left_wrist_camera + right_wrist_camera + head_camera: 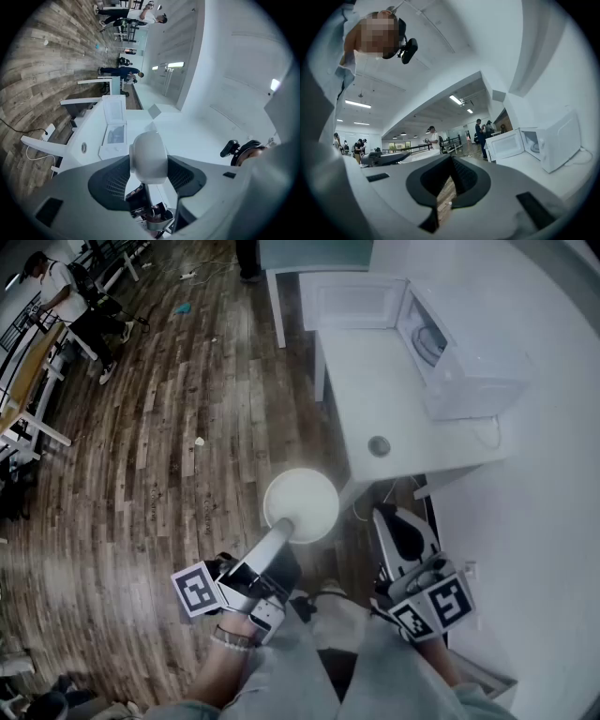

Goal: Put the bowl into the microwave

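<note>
White bowl (301, 503) is clamped in our left gripper (283, 531), short of the open microwave (464, 371). Our right gripper (386, 518) has its jaws together, empty.

Open office: brown plank floor (187, 409), plain white wall (553, 549).
A white table (375, 381) stands against the wall, with a round grommet (379, 445) near its near edge. Desks (28, 399) line the floor's far left, and a person (56, 292) sits beside them. Litter (182, 307) dots the planks. Strip lights (358, 104) glow overhead in the room beyond.
</note>
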`<action>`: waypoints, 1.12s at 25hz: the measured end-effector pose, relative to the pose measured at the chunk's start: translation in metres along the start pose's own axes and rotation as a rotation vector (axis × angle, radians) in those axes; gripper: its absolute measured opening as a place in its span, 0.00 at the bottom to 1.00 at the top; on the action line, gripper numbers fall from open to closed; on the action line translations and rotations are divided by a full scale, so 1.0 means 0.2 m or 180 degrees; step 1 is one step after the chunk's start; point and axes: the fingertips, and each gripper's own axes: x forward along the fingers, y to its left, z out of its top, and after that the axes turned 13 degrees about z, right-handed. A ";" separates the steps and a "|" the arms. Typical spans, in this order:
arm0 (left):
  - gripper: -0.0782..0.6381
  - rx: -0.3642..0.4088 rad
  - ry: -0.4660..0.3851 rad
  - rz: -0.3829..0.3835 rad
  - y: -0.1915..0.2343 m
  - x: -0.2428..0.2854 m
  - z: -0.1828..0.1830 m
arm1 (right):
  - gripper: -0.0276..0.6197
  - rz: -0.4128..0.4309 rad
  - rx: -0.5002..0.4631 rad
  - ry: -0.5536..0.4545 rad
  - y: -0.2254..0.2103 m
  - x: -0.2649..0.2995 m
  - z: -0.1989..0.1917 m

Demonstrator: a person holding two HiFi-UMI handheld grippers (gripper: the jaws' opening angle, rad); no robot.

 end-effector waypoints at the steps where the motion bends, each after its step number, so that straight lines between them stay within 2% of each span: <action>1: 0.44 0.0003 -0.0003 0.0001 0.00 0.00 0.00 | 0.04 0.0009 0.0005 -0.0005 0.00 0.00 0.00; 14: 0.44 0.0014 -0.0125 -0.0011 0.00 -0.03 0.02 | 0.04 0.0075 0.0001 0.0043 -0.01 0.01 -0.02; 28: 0.44 0.0078 -0.0445 -0.0061 -0.05 0.01 -0.04 | 0.04 0.0226 0.0086 -0.0067 -0.13 -0.10 0.00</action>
